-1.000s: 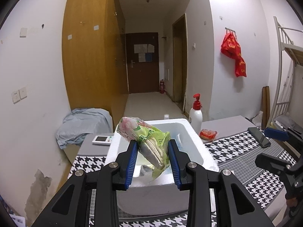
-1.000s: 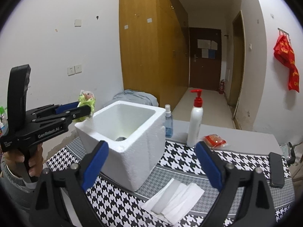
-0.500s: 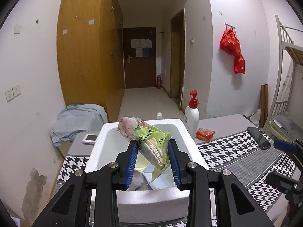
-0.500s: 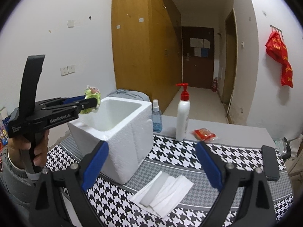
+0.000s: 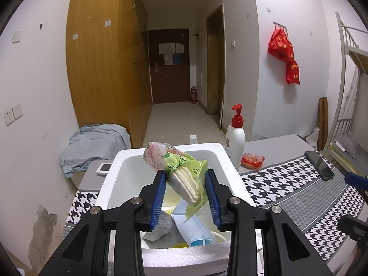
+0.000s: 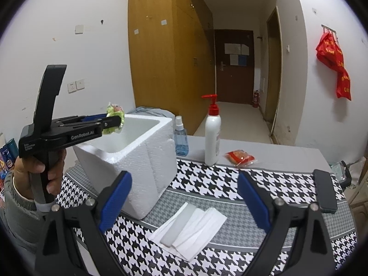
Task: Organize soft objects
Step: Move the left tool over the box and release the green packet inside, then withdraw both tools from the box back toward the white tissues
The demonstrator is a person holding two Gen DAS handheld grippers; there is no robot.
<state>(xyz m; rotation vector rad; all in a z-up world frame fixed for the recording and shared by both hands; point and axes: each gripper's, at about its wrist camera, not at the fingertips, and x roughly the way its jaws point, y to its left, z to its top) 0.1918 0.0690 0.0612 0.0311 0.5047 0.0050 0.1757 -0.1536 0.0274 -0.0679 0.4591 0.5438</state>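
White walls and a long hallway with a dark door stand behind our bench (image 6: 287, 191), which wears a black-and-white houndstooth cloth. On it sits a white foam box (image 5: 230, 168), open at the top. Our left gripper (image 5: 185, 184) hovers above the box with a green packet (image 5: 181, 172) between its blue fingers (image 5: 158, 197). Those fingers have just been easing apart; the left pad touches the packet, while on the right side a sliver of gap shows, so we cannot tell whether it is still pinched. The packet tilts, its pink flowered end raised toward the far rim. Down inside the box lie a blue face mask (image 5: 195, 230) and a grey cloth (image 5: 161, 227). Our right gripper (image 6: 184, 197) hangs over the bench with its fingers spread wide and nothing between them; beneath it lie folded white wipes (image 6: 188, 227), just beside the box. A pump bottle (image 6: 212, 131), a small blue spray bottle (image 6: 181, 140) and a red snack pack (image 6: 240, 157) stand behind, and a phone (image 5: 319, 164) rests further right.
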